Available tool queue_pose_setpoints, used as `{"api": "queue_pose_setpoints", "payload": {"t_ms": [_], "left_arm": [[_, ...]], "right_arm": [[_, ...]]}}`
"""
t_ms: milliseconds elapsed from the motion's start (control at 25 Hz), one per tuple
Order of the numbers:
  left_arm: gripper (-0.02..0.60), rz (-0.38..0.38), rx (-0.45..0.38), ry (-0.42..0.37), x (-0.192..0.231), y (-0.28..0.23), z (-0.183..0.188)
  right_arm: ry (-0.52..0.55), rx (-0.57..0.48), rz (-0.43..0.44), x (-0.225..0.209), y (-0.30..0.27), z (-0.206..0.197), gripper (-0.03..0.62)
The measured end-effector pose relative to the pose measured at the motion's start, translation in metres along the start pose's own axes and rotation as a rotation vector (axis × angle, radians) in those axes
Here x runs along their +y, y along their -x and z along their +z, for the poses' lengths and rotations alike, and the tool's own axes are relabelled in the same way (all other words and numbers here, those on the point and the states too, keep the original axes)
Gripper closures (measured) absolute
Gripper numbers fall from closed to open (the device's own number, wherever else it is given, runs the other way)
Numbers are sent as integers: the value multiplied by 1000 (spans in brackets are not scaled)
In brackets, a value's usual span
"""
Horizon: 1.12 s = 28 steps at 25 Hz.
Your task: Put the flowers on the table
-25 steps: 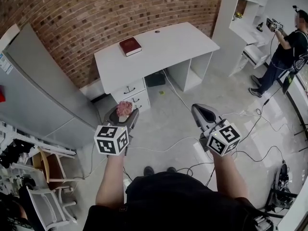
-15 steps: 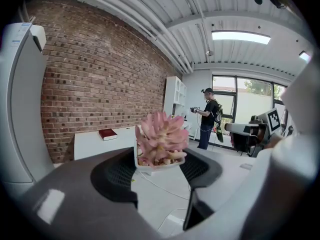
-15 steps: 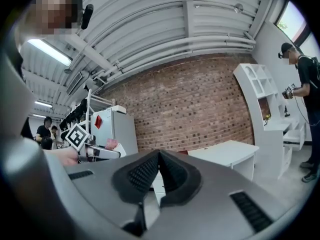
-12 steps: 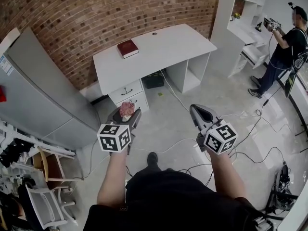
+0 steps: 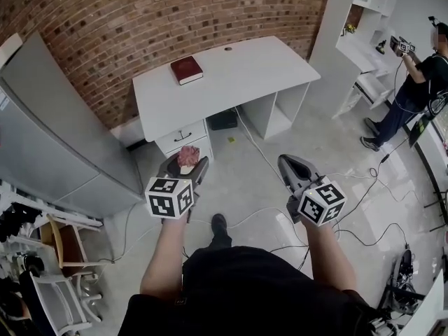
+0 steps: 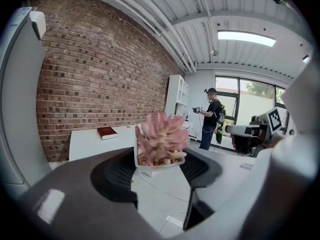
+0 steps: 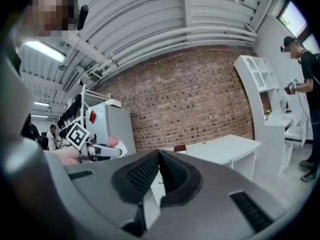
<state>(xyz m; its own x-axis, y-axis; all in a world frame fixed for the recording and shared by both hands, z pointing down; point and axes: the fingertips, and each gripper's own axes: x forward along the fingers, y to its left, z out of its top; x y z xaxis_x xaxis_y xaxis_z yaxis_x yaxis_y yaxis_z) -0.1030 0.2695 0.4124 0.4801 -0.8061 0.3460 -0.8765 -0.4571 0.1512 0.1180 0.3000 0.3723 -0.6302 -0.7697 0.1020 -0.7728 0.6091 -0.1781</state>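
My left gripper is shut on a small white pot of pink flowers, held in the air over the floor in front of the white table. In the left gripper view the flowers sit upright between the two black pads, with the table beyond them. My right gripper is shut and empty, level with the left one and to its right. The right gripper view shows its jaws pressed together, with the left gripper and the table beyond.
A dark red book lies at the table's back left. A grey cabinet stands at the left, white shelves at the right. Cables trail over the floor. A person stands at the far right.
I have stepped a little closer to the table. Both grippers keep their hold and spacing, the left still carrying the flowers.
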Motion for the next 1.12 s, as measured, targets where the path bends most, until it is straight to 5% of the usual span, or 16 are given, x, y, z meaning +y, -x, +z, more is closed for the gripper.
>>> {"api": "queue_pose_setpoints", "payload": {"t_ms": [720, 1120], "left_arm": [[302, -15, 24, 13, 132, -114, 35], [302, -46, 1, -4, 177, -143, 61]], "right_arm": [[-41, 126, 24, -48, -183, -19, 583], [-35, 109, -31, -64, -226, -6, 583]]}}
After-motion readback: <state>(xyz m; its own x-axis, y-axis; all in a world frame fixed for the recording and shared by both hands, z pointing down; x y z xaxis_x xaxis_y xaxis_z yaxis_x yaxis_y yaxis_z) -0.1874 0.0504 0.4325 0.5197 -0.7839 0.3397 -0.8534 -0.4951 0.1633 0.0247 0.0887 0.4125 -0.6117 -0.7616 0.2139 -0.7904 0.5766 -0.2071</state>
